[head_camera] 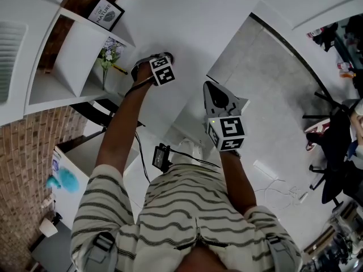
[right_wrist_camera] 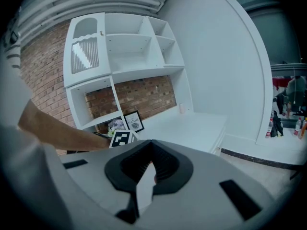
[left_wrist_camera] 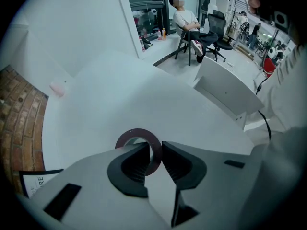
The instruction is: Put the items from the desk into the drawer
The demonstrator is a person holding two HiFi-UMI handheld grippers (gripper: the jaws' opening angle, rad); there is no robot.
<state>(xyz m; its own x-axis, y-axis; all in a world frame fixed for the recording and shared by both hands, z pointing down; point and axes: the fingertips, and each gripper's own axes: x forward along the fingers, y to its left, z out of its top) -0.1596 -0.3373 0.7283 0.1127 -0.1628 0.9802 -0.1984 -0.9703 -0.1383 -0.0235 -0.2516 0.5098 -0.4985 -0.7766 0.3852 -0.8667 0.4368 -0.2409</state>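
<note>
Far left, the white shelf unit [head_camera: 68,67] stands against the brick wall, with a framed print [head_camera: 106,13] leaning in one cubby and a small bunch of flowers [head_camera: 110,52] just below it. Moving along the white bench [left_wrist_camera: 120,95], here's the left gripper [left_wrist_camera: 155,150], pointing steeply down at the surface from the end of an outstretched arm. Look at those tongs: narrowed right in on a dark ring [left_wrist_camera: 138,132] lying flat on the bench. One tong sits inside the hole and the other outside, and the ring's wall is pinched between the pads. The ring is still down on the bench, out in the open white surface (it could be a roll of tape, hard to say).

Further right, the right gripper [right_wrist_camera: 151,143] is held up nearer the person's striped shirt, well apart from the ring. Its tongs are closed tip to tip, and it is aimed across the bench toward the shelf unit. At the far right, out on the grey floor, stands a dark office chair [head_camera: 334,169].
</note>
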